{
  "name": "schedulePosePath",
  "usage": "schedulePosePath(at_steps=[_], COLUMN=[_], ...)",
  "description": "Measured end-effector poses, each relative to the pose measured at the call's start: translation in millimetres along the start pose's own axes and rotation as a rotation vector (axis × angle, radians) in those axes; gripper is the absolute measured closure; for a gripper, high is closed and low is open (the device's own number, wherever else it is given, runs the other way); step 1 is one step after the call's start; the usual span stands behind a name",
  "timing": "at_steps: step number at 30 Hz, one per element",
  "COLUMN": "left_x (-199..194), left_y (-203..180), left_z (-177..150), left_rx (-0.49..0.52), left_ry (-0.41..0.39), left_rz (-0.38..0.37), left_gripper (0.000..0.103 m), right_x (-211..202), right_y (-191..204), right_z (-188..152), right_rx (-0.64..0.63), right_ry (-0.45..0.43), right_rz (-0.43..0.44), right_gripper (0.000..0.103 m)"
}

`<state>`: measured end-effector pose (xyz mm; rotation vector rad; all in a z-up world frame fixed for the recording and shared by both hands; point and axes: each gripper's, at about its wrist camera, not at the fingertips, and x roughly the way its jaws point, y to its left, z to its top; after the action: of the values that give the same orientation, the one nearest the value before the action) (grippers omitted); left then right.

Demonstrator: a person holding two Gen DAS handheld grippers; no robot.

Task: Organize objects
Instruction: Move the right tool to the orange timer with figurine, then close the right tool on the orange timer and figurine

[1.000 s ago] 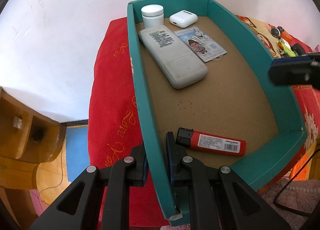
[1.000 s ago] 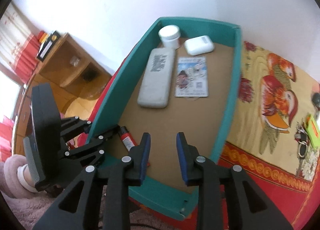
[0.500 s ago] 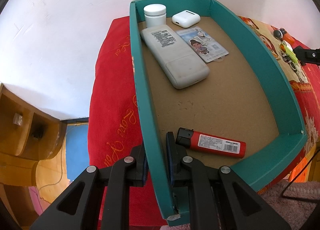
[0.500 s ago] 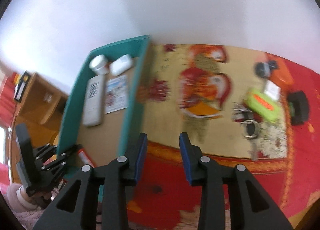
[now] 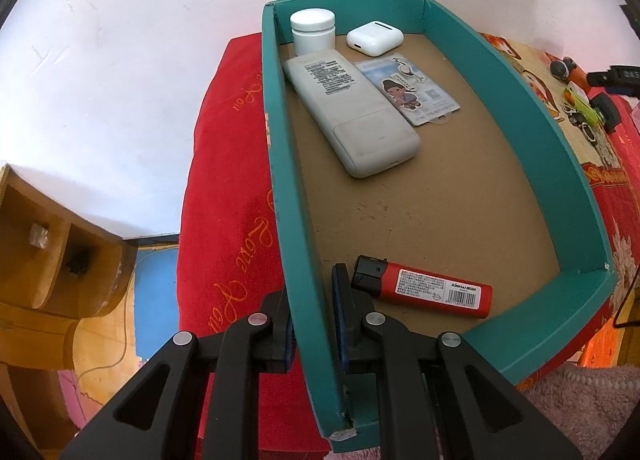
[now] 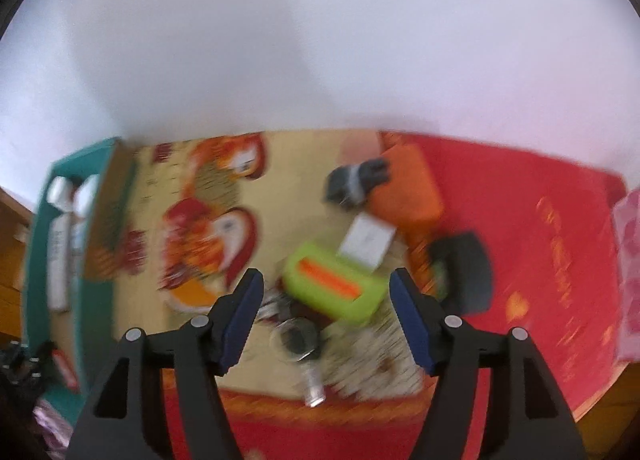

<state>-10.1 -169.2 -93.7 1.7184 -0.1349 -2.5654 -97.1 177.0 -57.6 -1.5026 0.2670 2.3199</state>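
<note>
Clamping teal tray (image 5: 280, 196) wall, left gripper (image 5: 311, 300), right gripper (image 6: 326, 318) opening, empty, blurred clutter below.

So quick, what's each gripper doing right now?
Left gripper: shut on the teal tray wall.
Right gripper: jaws opening, nothing held, above the green case.

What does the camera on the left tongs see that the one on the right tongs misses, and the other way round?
Only the left view shows the left tongs clamped on the teal tray's side wall, and the earbud case and picture card clearly.

Only the right view, blurred, shows the right tongs, opening with nothing between them, above the lime-green case, with an orange pouch behind it.

Both show the tray, the white remote, the white jar, the red lighter and the red cloth.
</note>
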Motion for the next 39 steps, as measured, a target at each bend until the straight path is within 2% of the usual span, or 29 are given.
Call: schedulePosePath(at_steps=[7,12,19,21,23,25,27,29,31,33,35,39], left_x=[-1,0,0,-1,0,0,0,0,0,0,0,-1], left_y=[0,0,-1,-1,-1,-1,-1,-2,-2,-2,-2,-2], left_z=[-1,0,-1,-1,-1,0,0,0,0,0,0,-1], left_rx=[-0.006,-0.012,-0.025,-0.027,-0.029,-0.032,-0.034,-0.033,-0.034,-0.033,-0.034,-0.033], left_ry=[0.000,0.000,0.003,0.003,0.005,0.007,0.007,0.008,0.009,0.010,0.010,0.010], left_rz=[0.010,0.018,0.022,0.023,0.024,0.025,0.025,0.027,0.027,0.029,0.028,0.028], left_gripper=[0.088,0.088,0.088,0.088,0.088,0.088,0.088,0.088,0.088,0.088,0.088,0.088], right_x=[31,52,65,66,67,70,72,71,69,63,55,41], right_y=[2,10,14,13,14,17,20,16,11,2,-7,-36], right_z=[26,34,38,38,36,31,27,28,29,32,34,39], right_rx=[-0.147,-0.256,-0.357,-0.378,-0.409,-0.465,-0.525,-0.515,-0.507,-0.465,-0.422,-0.279], right_ry=[-0.030,-0.017,-0.031,-0.035,-0.033,-0.028,-0.040,-0.041,-0.053,-0.061,-0.083,-0.095], right_rz=[-0.083,-0.157,-0.210,-0.208,-0.200,-0.209,-0.239,-0.232,-0.243,-0.210,-0.170,-0.061], right_gripper=[0.037,0.037,0.036,0.034,0.026,0.022,0.023,0.026,0.034,0.035,0.047,0.047])
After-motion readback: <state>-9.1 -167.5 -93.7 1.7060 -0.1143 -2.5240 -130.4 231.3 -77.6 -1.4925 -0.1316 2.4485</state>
